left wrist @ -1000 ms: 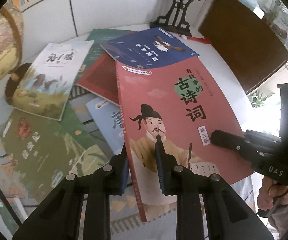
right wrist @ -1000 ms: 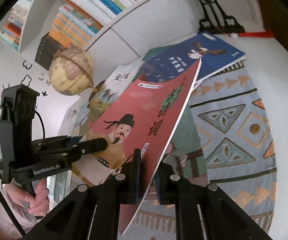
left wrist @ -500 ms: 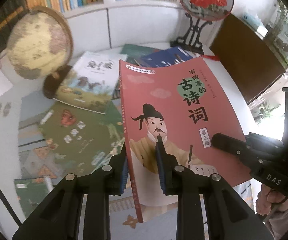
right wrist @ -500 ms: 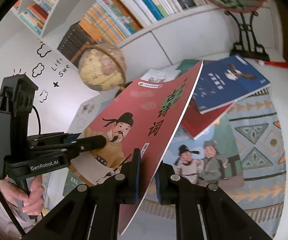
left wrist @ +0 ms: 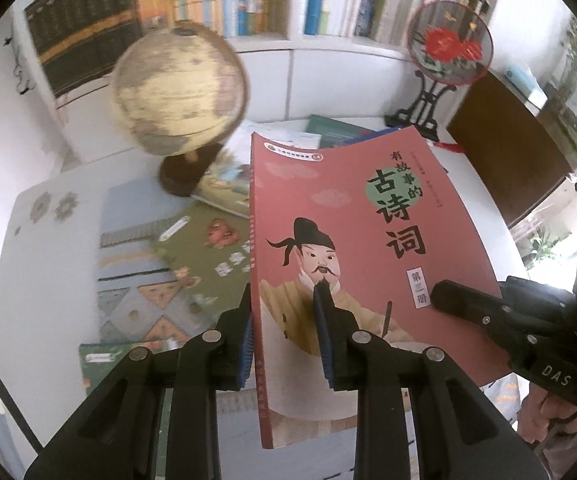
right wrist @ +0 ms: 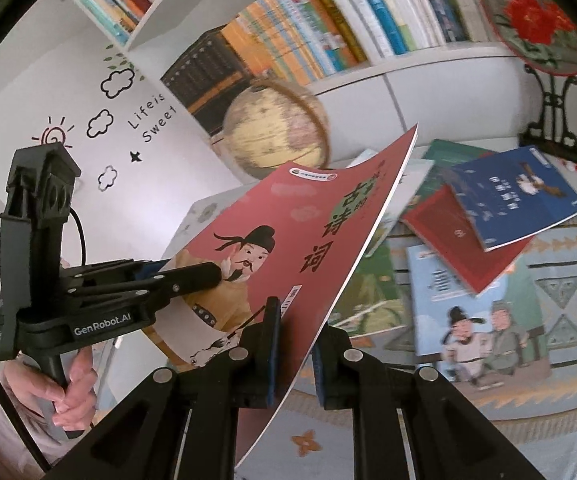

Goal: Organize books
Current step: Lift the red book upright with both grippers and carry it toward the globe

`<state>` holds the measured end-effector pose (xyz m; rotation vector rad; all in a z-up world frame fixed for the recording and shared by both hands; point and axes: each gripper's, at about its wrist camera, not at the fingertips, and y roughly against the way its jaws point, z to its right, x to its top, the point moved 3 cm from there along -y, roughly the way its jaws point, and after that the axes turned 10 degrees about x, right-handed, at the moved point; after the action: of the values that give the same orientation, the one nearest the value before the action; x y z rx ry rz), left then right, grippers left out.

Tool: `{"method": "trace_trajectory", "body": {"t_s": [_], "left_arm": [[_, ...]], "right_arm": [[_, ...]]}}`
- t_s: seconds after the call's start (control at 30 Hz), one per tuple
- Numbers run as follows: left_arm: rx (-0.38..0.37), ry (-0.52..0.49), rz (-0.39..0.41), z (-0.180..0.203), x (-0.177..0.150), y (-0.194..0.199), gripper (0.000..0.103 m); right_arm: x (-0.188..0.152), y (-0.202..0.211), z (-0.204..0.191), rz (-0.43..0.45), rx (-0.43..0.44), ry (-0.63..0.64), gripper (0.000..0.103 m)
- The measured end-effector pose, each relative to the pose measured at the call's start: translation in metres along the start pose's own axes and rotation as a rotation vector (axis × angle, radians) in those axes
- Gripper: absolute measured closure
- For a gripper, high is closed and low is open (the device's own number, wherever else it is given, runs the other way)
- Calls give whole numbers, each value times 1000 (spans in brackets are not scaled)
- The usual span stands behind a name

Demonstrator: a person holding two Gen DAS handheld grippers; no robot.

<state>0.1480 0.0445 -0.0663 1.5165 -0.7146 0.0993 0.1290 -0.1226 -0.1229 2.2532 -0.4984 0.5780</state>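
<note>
A thin pink book with a robed man and black Chinese title is held in the air above the table. My left gripper is shut on its lower spine edge. My right gripper is shut on its lower right edge; it shows in the left wrist view too. The book tilts and bends a little. The left gripper also shows in the right wrist view. Other books lie on the table: a blue one, a red one and a light blue one.
A globe stands at the back left of the table. A round fan with a red flower on a black stand is at the back right. A bookshelf full of books rises behind. A patterned cloth covers the table.
Both grippers have raised the pink book higher off the table and tipped the view up, so the shelf and globe now show more. The grip is unchanged.
</note>
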Motion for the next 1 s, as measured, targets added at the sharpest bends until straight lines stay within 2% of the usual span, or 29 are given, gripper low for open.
{"method": "trace_trajectory", "body": {"t_s": [0.27,0.6,0.8,1.0], "left_arm": [[12,60,8,-58,-23,9,79],[64,126,-7,-131,-59,14,78],[116,176,-36,-175,-87,8,78],[113,240,-62,-208,-116,0,78]], "right_arm": [[-2,-37,-48,-34,22,44,90],[-18,-96,-98,-93,74,76,89],[-36,-138,-130,-144,76,112,88],[-57,-169,-146,-203,99,99,88]]}}
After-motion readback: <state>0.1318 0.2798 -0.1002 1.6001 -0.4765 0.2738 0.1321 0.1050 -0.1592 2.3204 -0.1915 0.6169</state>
